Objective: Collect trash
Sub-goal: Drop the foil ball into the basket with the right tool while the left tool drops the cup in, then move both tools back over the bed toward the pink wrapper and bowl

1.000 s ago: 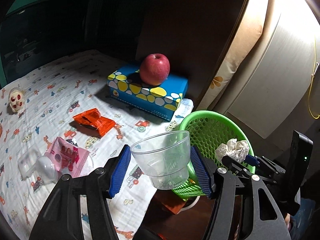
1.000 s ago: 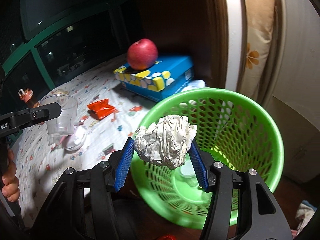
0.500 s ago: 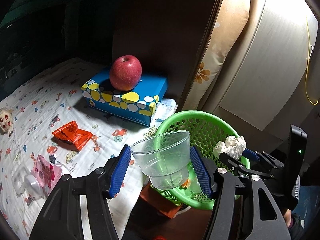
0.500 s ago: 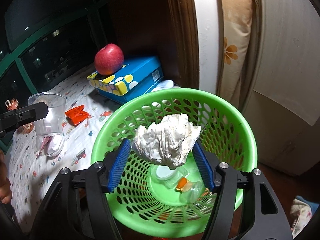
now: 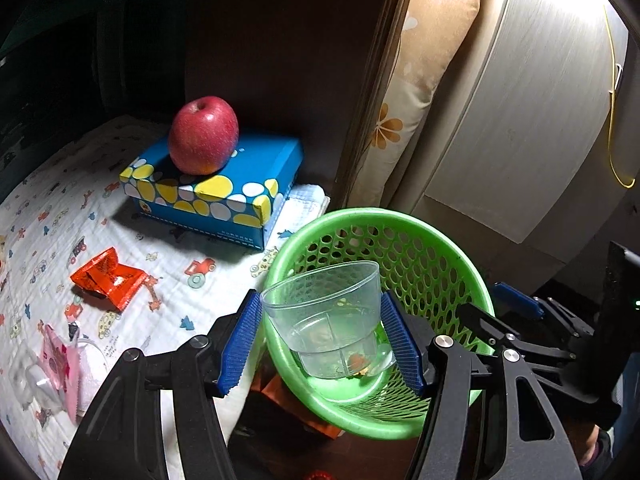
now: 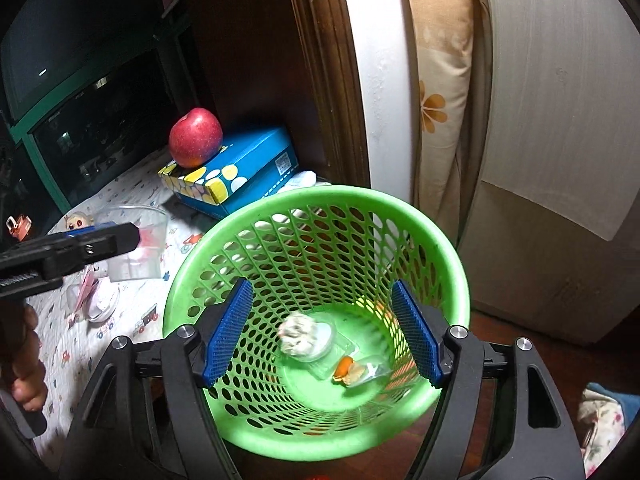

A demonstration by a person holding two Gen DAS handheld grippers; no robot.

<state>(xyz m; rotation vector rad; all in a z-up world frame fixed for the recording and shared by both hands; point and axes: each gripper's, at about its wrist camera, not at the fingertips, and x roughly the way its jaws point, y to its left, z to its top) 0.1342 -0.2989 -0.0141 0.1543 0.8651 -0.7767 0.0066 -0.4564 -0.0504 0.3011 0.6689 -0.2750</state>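
The left tongs are pinching a clear plastic cup by its sides, holding it upright over the near rim of the green perforated basket. The right tongs are standing spread over the basket's mouth with nothing between the blue pads; their jaws have just been opening. Below them a crumpled white paper ball is showing blurred inside the basket, just above the bottom, beside a clear wrapper with an orange scrap. Left of the basket, on the bed sheet printed with little cars, a pink packet is lying nearest, and an orange-red wrapper is lying farther out. Beyond them a blue box with yellow and white spots is sitting flat, with a red apple resting on its lid. Behind the basket, a flowered cushion is leaning upright against a pale cabinet.
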